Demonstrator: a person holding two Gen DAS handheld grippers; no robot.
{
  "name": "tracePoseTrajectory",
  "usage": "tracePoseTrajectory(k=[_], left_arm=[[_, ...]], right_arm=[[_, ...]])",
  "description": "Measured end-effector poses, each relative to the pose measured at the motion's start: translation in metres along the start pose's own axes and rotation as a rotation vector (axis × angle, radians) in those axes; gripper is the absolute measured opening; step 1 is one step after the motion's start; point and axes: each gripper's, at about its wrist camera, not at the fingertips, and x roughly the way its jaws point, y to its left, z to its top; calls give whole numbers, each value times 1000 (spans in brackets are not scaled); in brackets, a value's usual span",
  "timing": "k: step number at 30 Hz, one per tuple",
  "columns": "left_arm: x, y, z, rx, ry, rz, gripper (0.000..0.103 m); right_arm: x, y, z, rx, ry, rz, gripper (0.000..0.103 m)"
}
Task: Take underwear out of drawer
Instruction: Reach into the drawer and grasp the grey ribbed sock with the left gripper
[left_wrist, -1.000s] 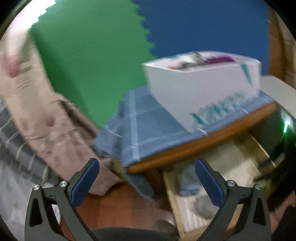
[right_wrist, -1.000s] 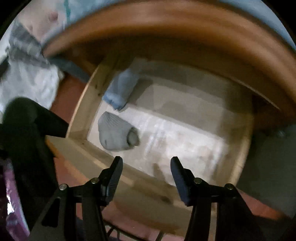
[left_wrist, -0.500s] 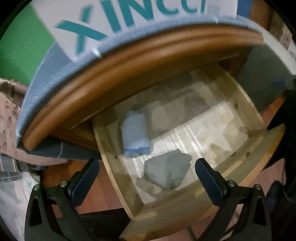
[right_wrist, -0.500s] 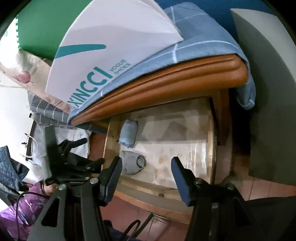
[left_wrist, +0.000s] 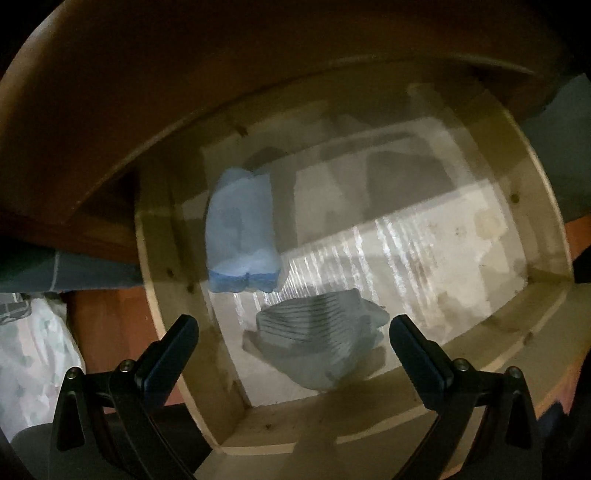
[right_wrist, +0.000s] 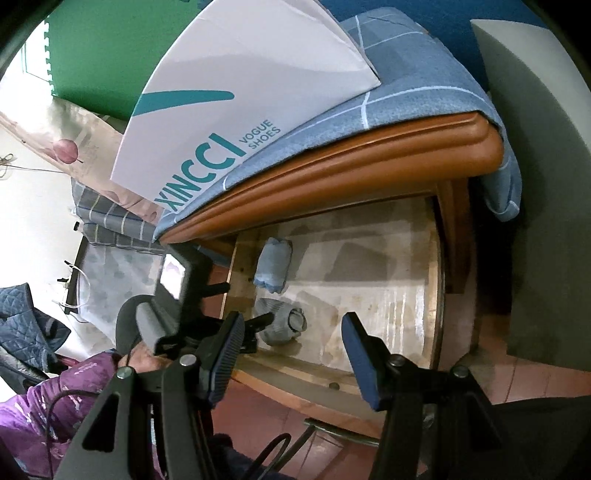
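Shoebox (right_wrist: 236, 92) on blue cloth (right_wrist: 417, 77) above open drawer (right_wrist: 369, 380), purple sleeve (right_wrist: 55, 402) beside

White shoebox (right_wrist: 236, 92), blue checked cloth (right_wrist: 417, 74)

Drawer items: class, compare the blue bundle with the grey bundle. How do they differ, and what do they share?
Colour: the blue bundle is light blue with a darker blue edge; the grey bundle is grey and ribbed.
Shape: the blue bundle is a long fold; the grey bundle is a rounder lump.
Place: the grey bundle lies nearer the drawer front, by the left gripper; the blue bundle lies further back.
Both are folded cloth on the drawer floor.
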Motion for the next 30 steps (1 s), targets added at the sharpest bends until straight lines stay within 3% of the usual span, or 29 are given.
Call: tracePoseTrajectory(k=[14, 25, 30], left_arm=[[46, 13, 9, -169, 208, -34, 102], [74, -1, 19, -102, 397, -71, 102], [87, -3, 24, -126, 464, -133, 102]], right_arm=[[0, 0, 0, 7, -1, 32, 56], [1, 1, 0, 9, 4, 49, 56], [1, 1, 0, 9, 7, 51, 57]])
